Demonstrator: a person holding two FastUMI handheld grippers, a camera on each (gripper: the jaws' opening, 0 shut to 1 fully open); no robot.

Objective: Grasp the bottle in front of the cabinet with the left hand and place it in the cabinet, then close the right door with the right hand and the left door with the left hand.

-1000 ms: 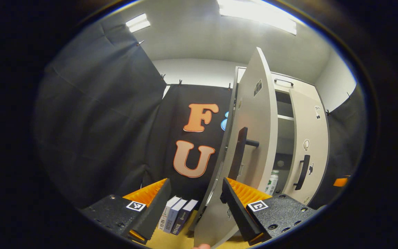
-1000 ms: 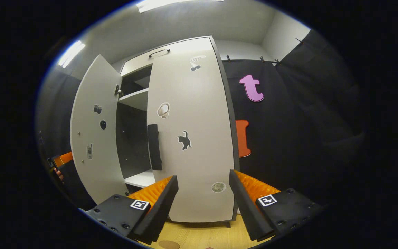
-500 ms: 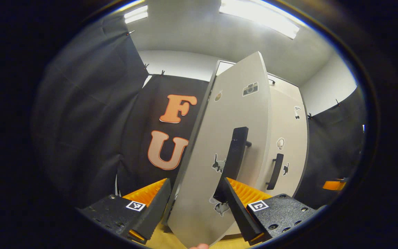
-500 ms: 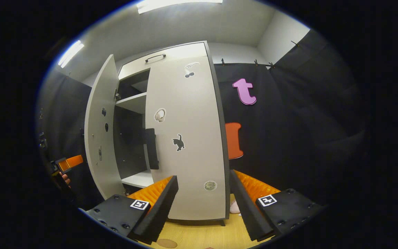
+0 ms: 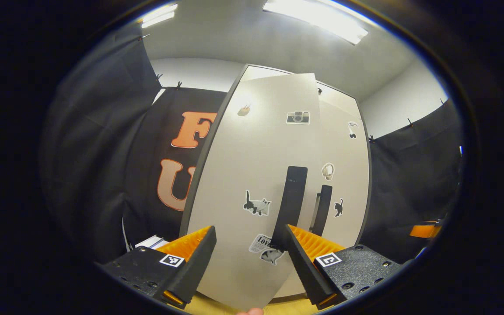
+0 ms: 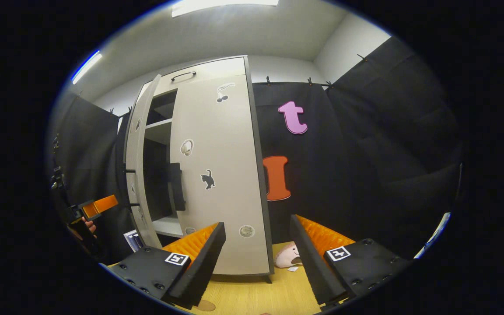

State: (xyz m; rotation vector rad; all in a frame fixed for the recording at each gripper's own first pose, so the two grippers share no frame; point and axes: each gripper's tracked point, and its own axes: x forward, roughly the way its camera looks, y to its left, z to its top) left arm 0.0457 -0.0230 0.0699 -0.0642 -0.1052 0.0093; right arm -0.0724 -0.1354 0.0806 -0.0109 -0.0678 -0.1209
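The cabinet's left door (image 5: 252, 153), pale with stickers, stands close before my left gripper (image 5: 250, 258) and is almost shut. My left gripper is open, its fingers (image 5: 193, 258) straddling the door's lower part, the right one by the foot of the black handle (image 5: 291, 197). The right door (image 5: 346, 175) lies shut behind it. In the right gripper view the right door (image 6: 221, 175) is shut and the left door (image 6: 137, 166) is ajar, a dark gap with shelves between them. My right gripper (image 6: 256, 258) is open in front of the cabinet, holding nothing. The bottle is hidden behind the doors.
The cabinet stands on a wooden table (image 6: 252, 297). A small pink toy (image 6: 288, 256) lies by the cabinet's right foot. Books (image 6: 131, 239) stand left of the cabinet. The left gripper (image 6: 96, 206) and a hand show at the far left. Black cloth walls surround the booth.
The left door has swung from wide open to nearly shut, my left gripper following it. My right gripper has drawn back from the shut right door and turned right.
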